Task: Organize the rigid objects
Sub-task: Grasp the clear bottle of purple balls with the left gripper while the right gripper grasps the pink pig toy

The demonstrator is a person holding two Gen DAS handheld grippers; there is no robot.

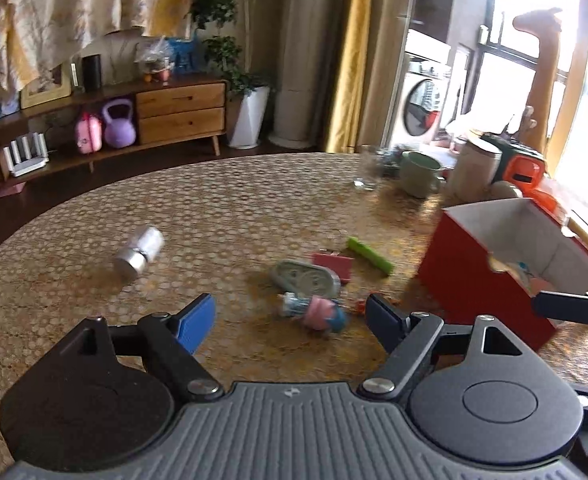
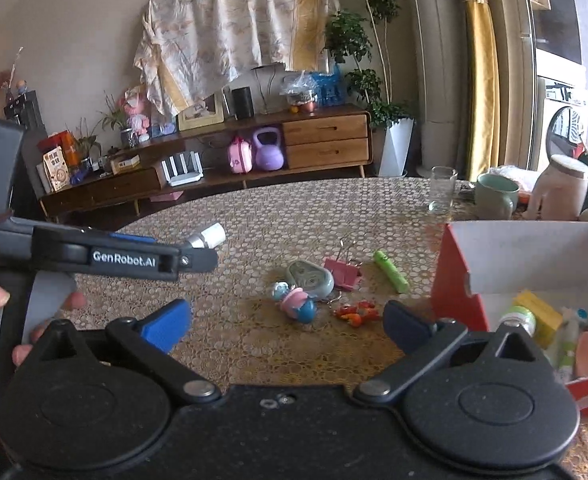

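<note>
Small objects lie on the patterned table (image 1: 222, 208): a silver cylinder (image 1: 139, 253), a grey-green oval case (image 1: 306, 278), a pink binder clip (image 1: 334, 266), a green tube (image 1: 370, 255), a pink and blue toy figure (image 1: 318, 313) and a small orange piece (image 2: 354, 314). A red box (image 1: 474, 280) with a white inside stands at the right and holds several items (image 2: 534, 320). My left gripper (image 1: 290, 322) is open and empty, just short of the toy figure. My right gripper (image 2: 288, 326) is open and empty, hovering before the same cluster. The left gripper's body (image 2: 126, 258) shows at the left in the right wrist view.
At the table's far right stand a glass (image 2: 442, 194), a green mug (image 2: 496, 196), a pale lidded jar (image 2: 562, 188) and an orange object (image 1: 526, 174). Beyond the table are a wooden sideboard (image 2: 254, 148) and a potted plant (image 2: 394, 148).
</note>
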